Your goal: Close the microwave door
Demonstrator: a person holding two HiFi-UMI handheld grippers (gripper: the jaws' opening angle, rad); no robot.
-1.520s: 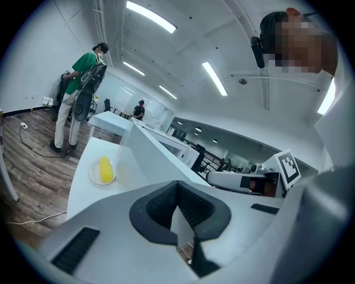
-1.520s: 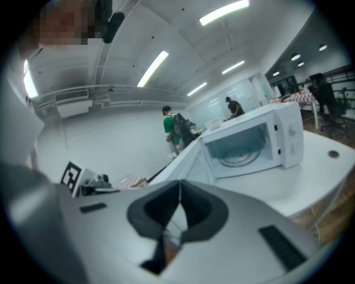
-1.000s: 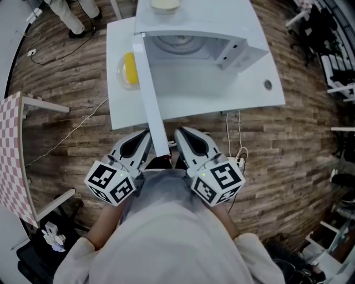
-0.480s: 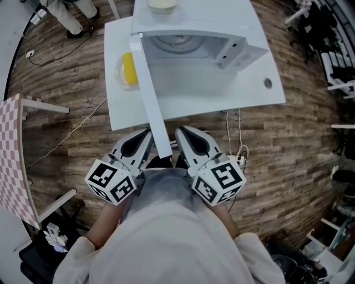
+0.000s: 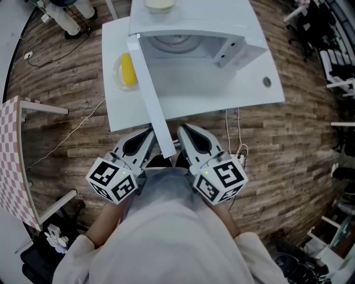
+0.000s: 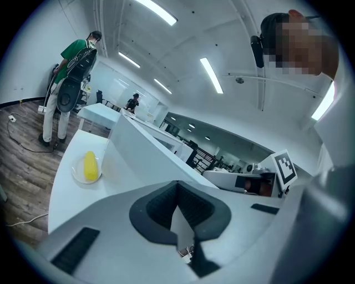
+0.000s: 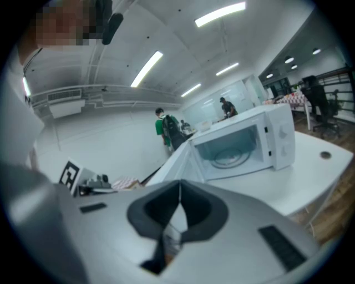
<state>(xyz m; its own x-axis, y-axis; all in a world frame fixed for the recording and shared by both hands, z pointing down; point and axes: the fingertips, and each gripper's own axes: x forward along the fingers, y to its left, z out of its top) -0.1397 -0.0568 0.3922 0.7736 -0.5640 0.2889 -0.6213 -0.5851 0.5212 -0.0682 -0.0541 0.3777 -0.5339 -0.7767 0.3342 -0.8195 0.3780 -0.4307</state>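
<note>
The white microwave (image 5: 194,33) stands open at the back of the white table (image 5: 222,91). Its door (image 5: 151,94) swings out over the table's front edge as a thin white slab pointing toward me. In the right gripper view the microwave (image 7: 249,144) shows its empty cavity and glass turntable, with the door (image 7: 177,161) hinged at its left. My left gripper (image 5: 147,135) is just left of the door's free end, below the table edge, and is shut and empty. My right gripper (image 5: 181,132) is just right of the door's end and is also shut and empty. Neither visibly touches the door.
A clear plate with a yellow item (image 5: 126,72) lies on the table left of the door. A bowl (image 5: 161,4) sits on the microwave's top. Cables and a power strip (image 5: 239,158) lie on the wooden floor. A checkered table (image 5: 11,155) stands at the left and chairs (image 5: 333,50) at the right.
</note>
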